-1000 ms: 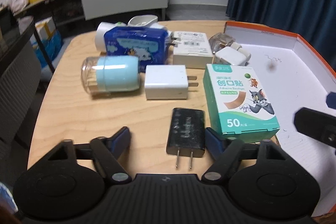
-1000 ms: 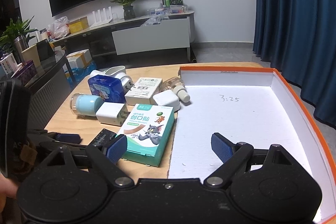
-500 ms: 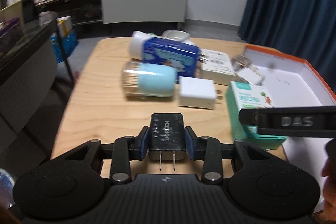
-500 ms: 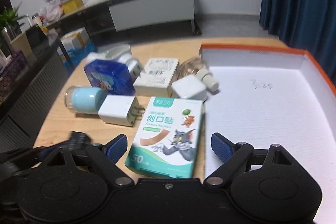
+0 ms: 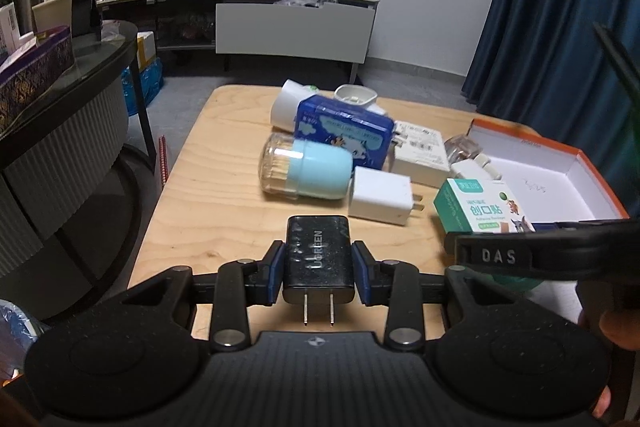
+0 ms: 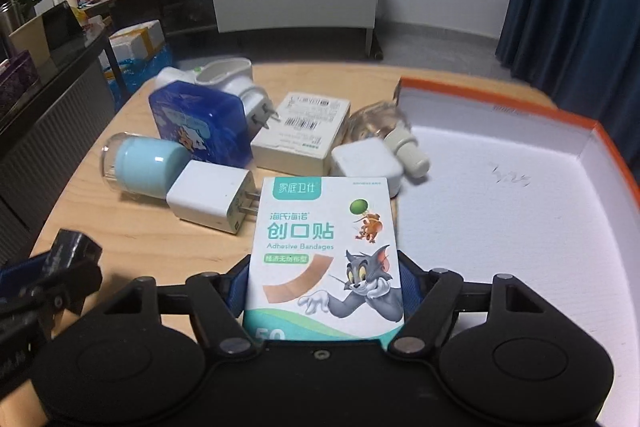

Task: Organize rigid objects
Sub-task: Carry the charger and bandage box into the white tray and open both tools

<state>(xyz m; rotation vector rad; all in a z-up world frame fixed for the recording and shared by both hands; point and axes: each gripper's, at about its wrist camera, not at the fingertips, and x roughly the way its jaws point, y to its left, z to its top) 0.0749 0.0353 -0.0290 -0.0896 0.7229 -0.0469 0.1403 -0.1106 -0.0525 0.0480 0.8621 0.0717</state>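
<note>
My left gripper (image 5: pixel 318 275) is shut on a black charger (image 5: pixel 318 259), prongs toward the camera, held above the wooden table (image 5: pixel 224 203). My right gripper (image 6: pixel 324 287) is closed around a green-and-white bandage box (image 6: pixel 326 251); the box also shows in the left wrist view (image 5: pixel 480 211). The white tray with an orange rim (image 6: pixel 520 211) lies to the right. A white charger (image 6: pixel 210 199), a light-blue jar (image 6: pixel 140 167), a blue box (image 6: pixel 200 123), a white carton (image 6: pixel 304 131), a white adapter (image 6: pixel 366 163) and a clear bottle (image 6: pixel 380 123) lie on the table.
A dark round side table (image 5: pixel 60 99) stands to the left of the wooden table. A TV cabinet (image 5: pixel 292 31) runs along the back wall. Blue curtains (image 5: pixel 560 7) hang on the right. The tray's walls stand up around its white floor.
My left gripper closed on the black charger and lifted it off the table. My right gripper moved left from over the tray and closed around the bandage box.
</note>
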